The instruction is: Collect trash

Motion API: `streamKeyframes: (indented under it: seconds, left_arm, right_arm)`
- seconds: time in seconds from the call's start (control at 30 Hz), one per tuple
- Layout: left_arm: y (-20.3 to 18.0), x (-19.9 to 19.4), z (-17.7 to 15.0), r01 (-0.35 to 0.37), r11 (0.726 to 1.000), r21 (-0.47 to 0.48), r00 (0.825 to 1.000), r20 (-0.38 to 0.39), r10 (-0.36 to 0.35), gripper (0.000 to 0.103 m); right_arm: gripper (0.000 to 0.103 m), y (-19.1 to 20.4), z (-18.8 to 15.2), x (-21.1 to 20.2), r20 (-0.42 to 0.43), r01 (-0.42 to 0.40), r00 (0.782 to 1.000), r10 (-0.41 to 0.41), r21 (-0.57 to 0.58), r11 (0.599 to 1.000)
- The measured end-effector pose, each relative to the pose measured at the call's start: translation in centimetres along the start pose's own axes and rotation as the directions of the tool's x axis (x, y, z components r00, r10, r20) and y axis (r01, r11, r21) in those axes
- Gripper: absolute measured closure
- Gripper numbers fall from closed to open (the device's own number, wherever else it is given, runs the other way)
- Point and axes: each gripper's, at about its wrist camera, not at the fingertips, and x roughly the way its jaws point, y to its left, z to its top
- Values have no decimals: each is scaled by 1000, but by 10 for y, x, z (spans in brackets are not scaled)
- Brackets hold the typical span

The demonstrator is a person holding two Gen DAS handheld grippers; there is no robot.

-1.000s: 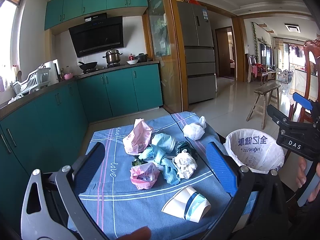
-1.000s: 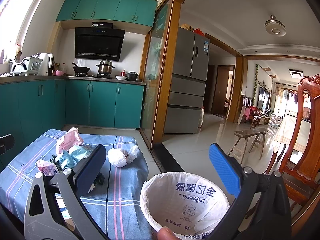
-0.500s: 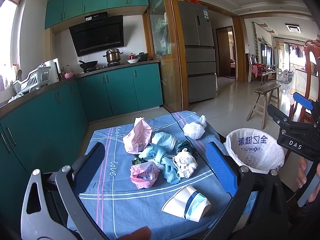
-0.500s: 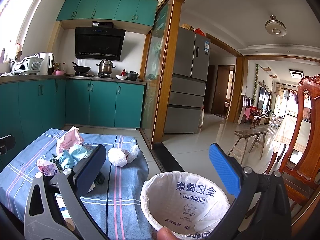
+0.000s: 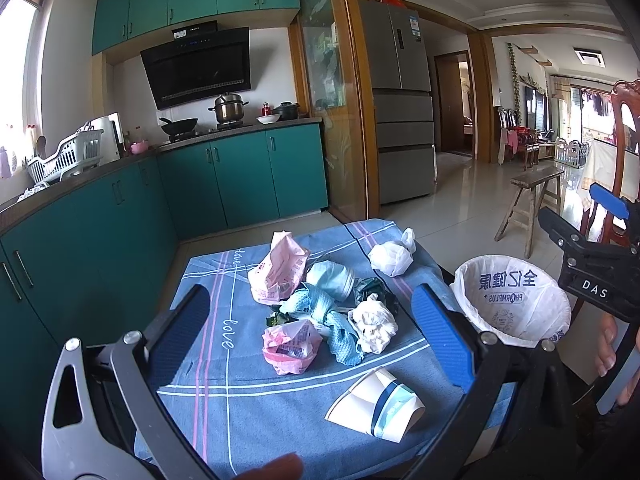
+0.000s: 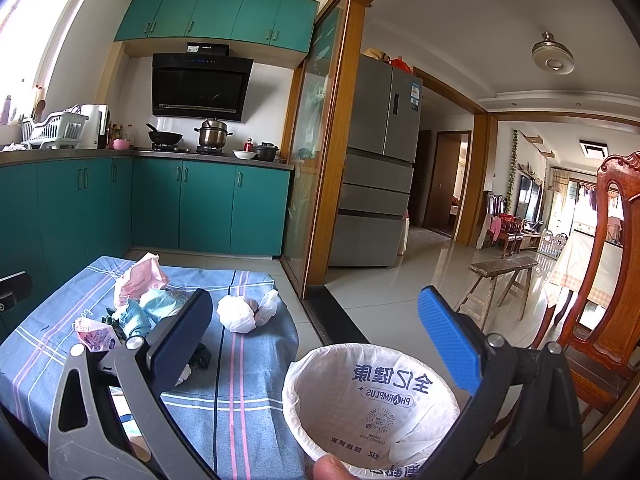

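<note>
Trash (image 5: pixel 320 312) sits heaped; both your grippers (image 5: pixel 316 344) (image 6: pixel 320 344) gape empty, so snatching the heap could scatter neighbours off the table (image 5: pixel 208 408).

Left gripper (image 5: pixel 310 334) fingers spread wide above trash pile (image 5: pixel 324 304) on blue tablecloth (image 5: pixel 224 404); lined bin (image 5: pixel 514 304) beside table.

Bin liner (image 5: pixel 508 292) reads "PHARMPLUS"; tablecloth (image 5: pixel 228 328) "love"; right tool (image 5: pixel 592 276) "DAS".
</note>
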Motion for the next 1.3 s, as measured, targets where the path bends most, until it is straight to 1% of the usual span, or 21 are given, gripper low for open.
streamKeyframes:
  seconds: [0.63, 1.3]
  left_arm:
    - [6, 9, -2, -2, 1000, -17, 999, -33, 1, 3]
    - [20, 19, -6, -33, 998, -56, 998, -64, 30, 3]
  right_arm:
    - [3, 6, 0, 1, -10, -6, 1000, 6, -21, 1000]
    - [3, 25, 9, 7, -18, -69, 998, 67, -78, 995]
